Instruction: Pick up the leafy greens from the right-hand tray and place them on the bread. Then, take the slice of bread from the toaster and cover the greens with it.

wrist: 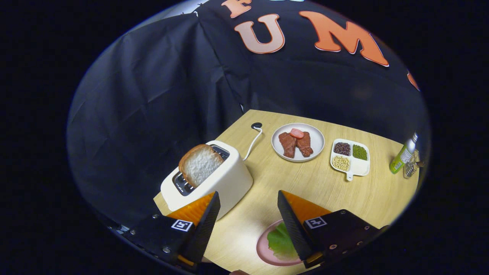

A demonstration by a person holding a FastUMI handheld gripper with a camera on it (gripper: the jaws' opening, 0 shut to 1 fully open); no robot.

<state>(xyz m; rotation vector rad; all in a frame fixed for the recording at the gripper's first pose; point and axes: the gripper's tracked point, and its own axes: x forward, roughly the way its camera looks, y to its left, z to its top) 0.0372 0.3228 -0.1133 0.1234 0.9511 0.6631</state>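
While the claw point(248, 198) hangs wide open and empty above the pale wood counter point(324, 187), green leafy greens point(280, 240) lie on a pink round plate point(263, 252) just below its right finger. Just ahead of the left finger, a white bread slice point(200, 164) stands tilted in the cream two-slot toaster point(221, 179). Beyond: white round plate of brown meat point(298, 142), white divided tray of beans point(350, 156).

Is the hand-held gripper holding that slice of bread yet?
No. The hand-held gripper is open with nothing between its fingers, and the slice of bread stands in the toaster beyond them.
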